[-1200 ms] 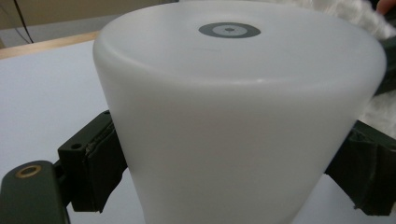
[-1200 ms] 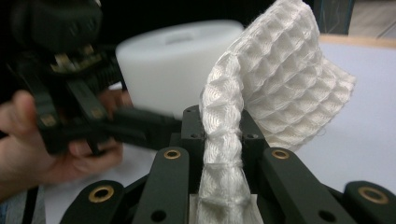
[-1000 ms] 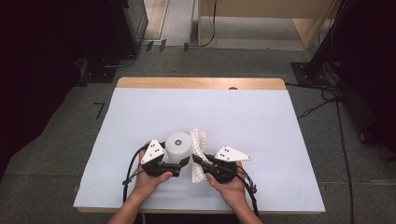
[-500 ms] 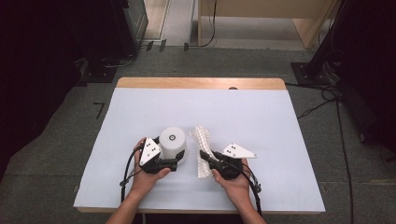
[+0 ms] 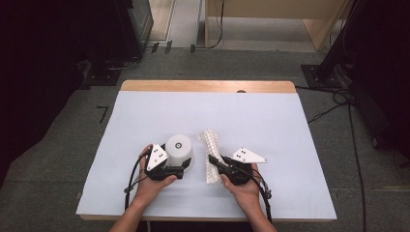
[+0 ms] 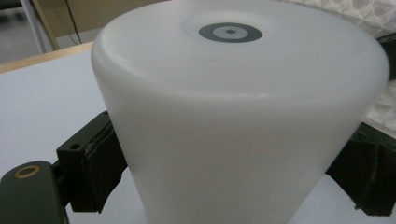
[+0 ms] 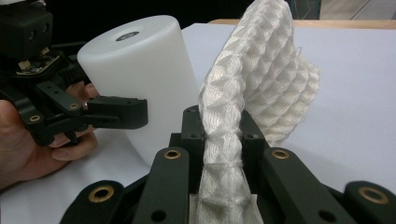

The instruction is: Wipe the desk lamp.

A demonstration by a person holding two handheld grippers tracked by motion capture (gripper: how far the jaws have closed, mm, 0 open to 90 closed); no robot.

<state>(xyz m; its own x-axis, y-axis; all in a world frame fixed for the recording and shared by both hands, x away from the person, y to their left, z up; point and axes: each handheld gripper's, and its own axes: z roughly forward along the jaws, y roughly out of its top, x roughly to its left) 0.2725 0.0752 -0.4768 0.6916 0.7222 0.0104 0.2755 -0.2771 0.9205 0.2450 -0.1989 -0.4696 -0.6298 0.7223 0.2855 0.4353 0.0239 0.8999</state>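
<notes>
Both hands have slid back toward the person's edge of the table [image 5: 290, 125] compared with a second ago — the white cup [image 5: 179, 150] came along with the left one, and the strip of honeycomb packing mesh [image 5: 211, 152] went from a raised, tilted hump to lying more or less straight and flat just right of the cup. The left gripper [image 5: 181, 170] is clamped on the cup: in the left gripper view its pads [image 6: 95, 168] press on either side of the frosted wall [image 6: 233, 140], low down, with the cup standing upside down, its base ring on top. The right gripper [image 5: 212, 159] is clenched on the near end of the mesh — the right gripper view has the mesh [image 7: 261, 88] pinched flat between the pads and then arching up and over beyond them, close beside the cup [image 7: 140, 74] but I can't tell if they touch. My read: the wrap is lined up next to the cup, so wrapping the mesh round it is probably next, and it isn't started yet.
</notes>
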